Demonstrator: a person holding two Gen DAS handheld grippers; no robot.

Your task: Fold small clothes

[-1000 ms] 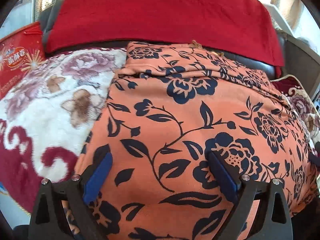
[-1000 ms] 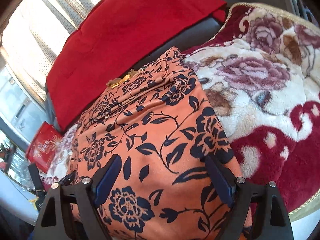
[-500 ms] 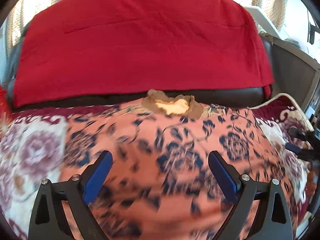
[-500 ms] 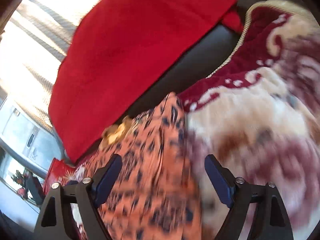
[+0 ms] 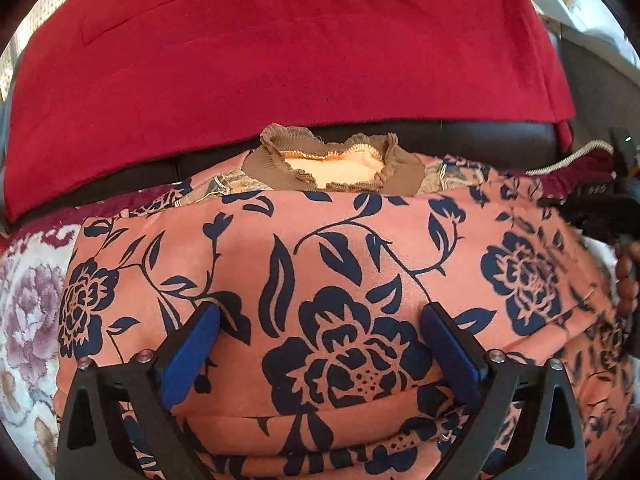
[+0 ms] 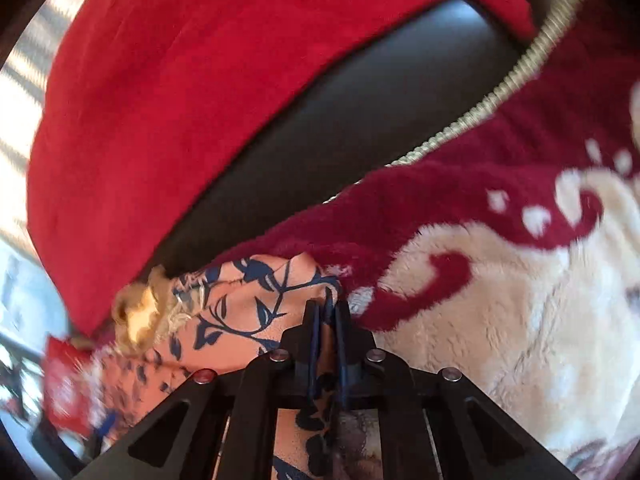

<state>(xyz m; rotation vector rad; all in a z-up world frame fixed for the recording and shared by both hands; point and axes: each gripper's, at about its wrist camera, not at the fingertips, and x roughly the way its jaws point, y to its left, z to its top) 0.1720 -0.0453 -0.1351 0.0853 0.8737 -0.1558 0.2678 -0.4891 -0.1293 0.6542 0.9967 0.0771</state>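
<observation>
An orange garment with a dark blue flower print (image 5: 340,280) lies folded on a plush flowered blanket (image 5: 28,312). Its brown ruffled collar (image 5: 332,160) points toward the sofa back. My left gripper (image 5: 320,332) is open, its blue pads just above the top layer near the front fold. In the right wrist view my right gripper (image 6: 326,312) is shut on the far right edge of the garment (image 6: 240,304), next to the collar (image 6: 140,312).
A red cloth (image 5: 280,52) drapes over the dark sofa back (image 6: 380,100) behind the garment. The cream and maroon blanket (image 6: 520,260) extends to the right. A red box (image 6: 64,388) sits at the far left. Wooden beads (image 5: 628,280) show at the right edge.
My right gripper moved forward to the garment's far edge and shut on it. My left gripper swung to face the collar and stays open over the cloth.
</observation>
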